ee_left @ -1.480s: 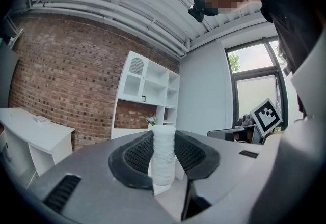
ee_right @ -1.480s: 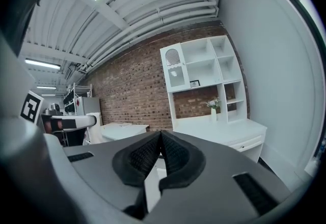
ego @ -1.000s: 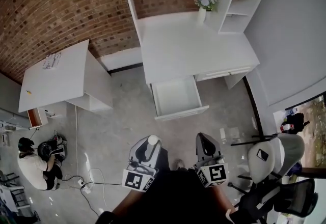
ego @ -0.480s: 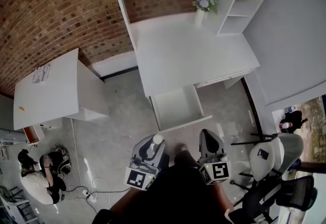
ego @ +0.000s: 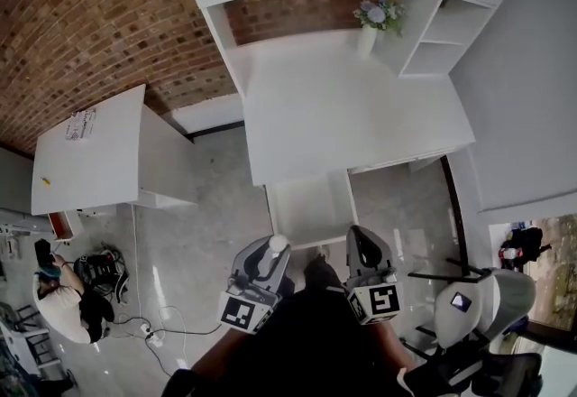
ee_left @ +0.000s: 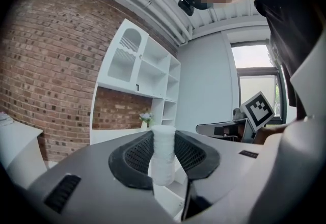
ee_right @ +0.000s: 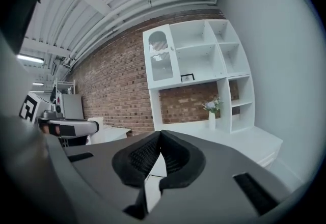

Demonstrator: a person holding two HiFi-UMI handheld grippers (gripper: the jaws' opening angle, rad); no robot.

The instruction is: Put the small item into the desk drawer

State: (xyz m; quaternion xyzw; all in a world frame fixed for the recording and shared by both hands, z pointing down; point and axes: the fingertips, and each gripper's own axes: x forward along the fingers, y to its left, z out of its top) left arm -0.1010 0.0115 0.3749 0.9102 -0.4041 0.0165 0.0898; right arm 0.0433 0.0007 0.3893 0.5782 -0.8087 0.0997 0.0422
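Small item (ee_left: 163, 156) pinched between partly open left fingers (ee_left: 131, 156).

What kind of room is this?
Probably a study or home-office corner: a white desk with shelves above and an open drawer, a vase of flowers, an office chair.

Head view: steeply down over desk (ego: 352, 115), open drawer (ego: 311, 206). Gripper views: low, level, facing same desk, shelves (ee_right: 204, 60).
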